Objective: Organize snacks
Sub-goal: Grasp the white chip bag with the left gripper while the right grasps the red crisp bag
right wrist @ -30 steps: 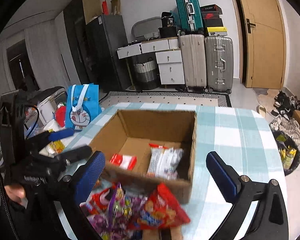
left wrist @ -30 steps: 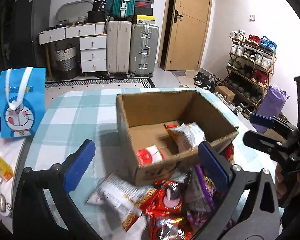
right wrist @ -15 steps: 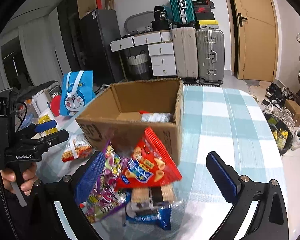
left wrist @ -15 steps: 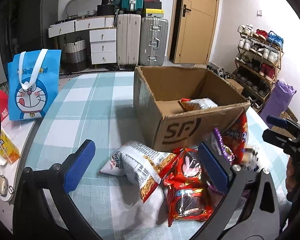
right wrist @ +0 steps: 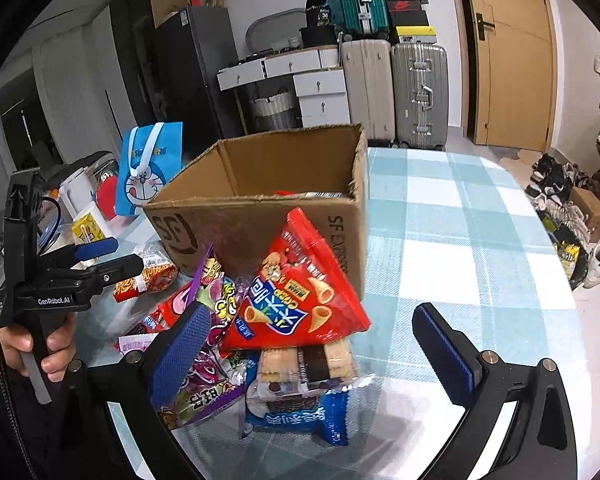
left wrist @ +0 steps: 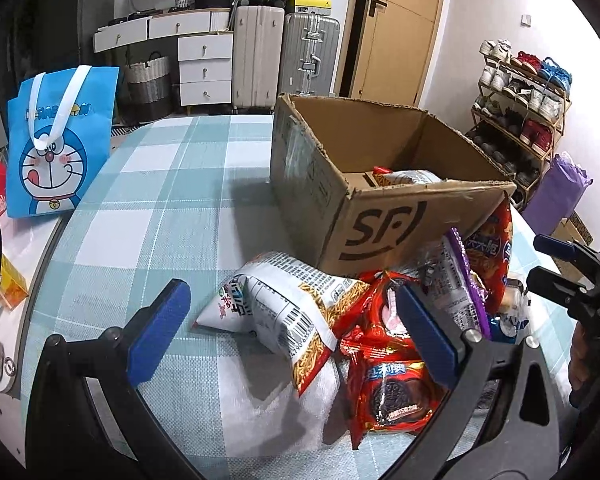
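Left gripper (left wrist: 296,328) and right gripper (right wrist: 324,344) were held wide apart, nothing gripped, above snack packets (right wrist: 300,296) piled against cardboard box (left wrist: 380,184).

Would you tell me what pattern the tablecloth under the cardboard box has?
The tablecloth has a light teal and white check pattern, clearest in the right wrist view.

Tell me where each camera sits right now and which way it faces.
Left wrist: on the left gripper, low over the table, facing the SF cardboard box and white chip bag; its own open fingers show, plus the right gripper.
Right wrist: on the right gripper, facing the box's other corner and the red cone-snack bag; its open fingers show, plus the left gripper and the hand holding it.
Shared: box, snack pile, Doraemon bag, suitcases.
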Available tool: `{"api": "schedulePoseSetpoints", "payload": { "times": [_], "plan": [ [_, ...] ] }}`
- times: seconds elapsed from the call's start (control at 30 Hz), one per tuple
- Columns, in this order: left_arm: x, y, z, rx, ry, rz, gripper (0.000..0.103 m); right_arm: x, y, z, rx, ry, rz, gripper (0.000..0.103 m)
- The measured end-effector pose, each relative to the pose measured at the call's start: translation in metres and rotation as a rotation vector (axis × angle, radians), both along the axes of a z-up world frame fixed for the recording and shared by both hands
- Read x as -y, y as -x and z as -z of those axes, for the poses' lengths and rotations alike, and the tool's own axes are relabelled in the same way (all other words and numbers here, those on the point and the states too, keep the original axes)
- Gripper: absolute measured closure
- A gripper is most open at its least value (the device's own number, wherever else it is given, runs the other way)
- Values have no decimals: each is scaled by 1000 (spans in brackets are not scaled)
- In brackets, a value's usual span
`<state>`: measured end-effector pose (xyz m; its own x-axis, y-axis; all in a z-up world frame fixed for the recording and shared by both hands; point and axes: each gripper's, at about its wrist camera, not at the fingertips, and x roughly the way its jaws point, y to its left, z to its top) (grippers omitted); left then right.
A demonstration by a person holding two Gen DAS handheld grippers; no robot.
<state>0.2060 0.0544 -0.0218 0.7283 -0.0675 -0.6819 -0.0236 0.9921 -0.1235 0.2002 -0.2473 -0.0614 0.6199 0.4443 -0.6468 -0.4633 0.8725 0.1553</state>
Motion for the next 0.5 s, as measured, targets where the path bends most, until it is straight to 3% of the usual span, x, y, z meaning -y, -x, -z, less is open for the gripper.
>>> {"api": "schedulePoseSetpoints", "payload": {
  "times": [0.5],
  "plan": [
    [-14,-12,17,-21,43,-28,1,-6,-16,8,-67,-12,32,0]
  ]
}}
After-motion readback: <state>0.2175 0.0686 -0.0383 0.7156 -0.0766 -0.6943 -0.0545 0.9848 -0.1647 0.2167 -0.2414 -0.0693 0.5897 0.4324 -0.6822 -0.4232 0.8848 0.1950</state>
